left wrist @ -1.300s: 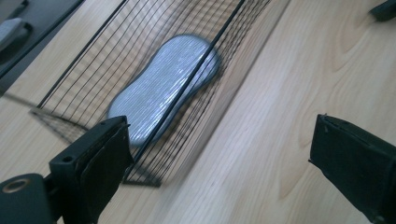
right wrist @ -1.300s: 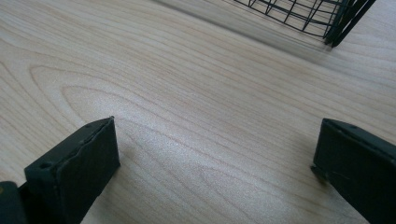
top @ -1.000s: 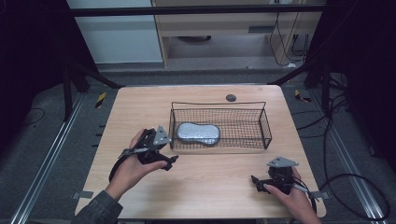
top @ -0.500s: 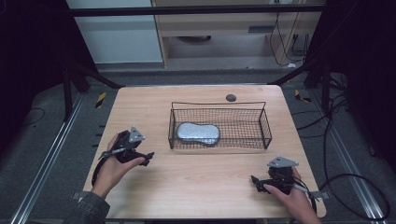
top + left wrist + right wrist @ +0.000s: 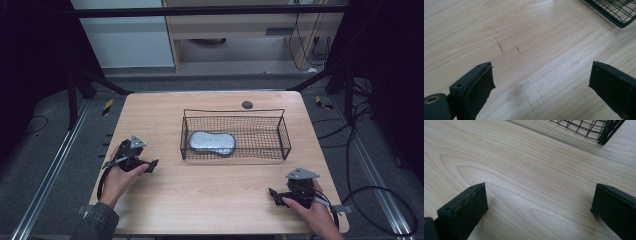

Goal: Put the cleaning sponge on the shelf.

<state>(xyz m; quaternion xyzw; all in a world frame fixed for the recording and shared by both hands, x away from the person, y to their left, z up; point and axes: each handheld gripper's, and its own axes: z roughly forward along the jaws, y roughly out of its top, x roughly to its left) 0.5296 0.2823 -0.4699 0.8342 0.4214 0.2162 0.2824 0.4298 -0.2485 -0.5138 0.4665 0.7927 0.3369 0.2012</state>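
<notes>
A black wire basket (image 5: 282, 131) stands in the middle of the wooden table (image 5: 215, 200). A silver-grey oblong pouch (image 5: 212, 142) lies in its left half. My left gripper (image 5: 150, 165) rests low at the table's left side, a little left of the basket, with its jaws wide apart over bare wood (image 5: 541, 82). My right gripper (image 5: 274, 194) sits near the front right corner, open as well, nothing between its jaws (image 5: 539, 205). The basket's corner (image 5: 621, 15) shows at the top right of the left gripper view, and its edge (image 5: 586, 127) shows at the top of the right gripper view.
A small dark round disc (image 5: 247, 104) lies on the table behind the basket. Metal rails (image 5: 45, 185) run along the floor on both sides, with cables (image 5: 380, 200) on the right. A cabinet (image 5: 240, 30) stands beyond the far edge.
My left gripper has drawn back from the basket's left front corner toward the table's left side and the front. The right gripper has stayed put.
</notes>
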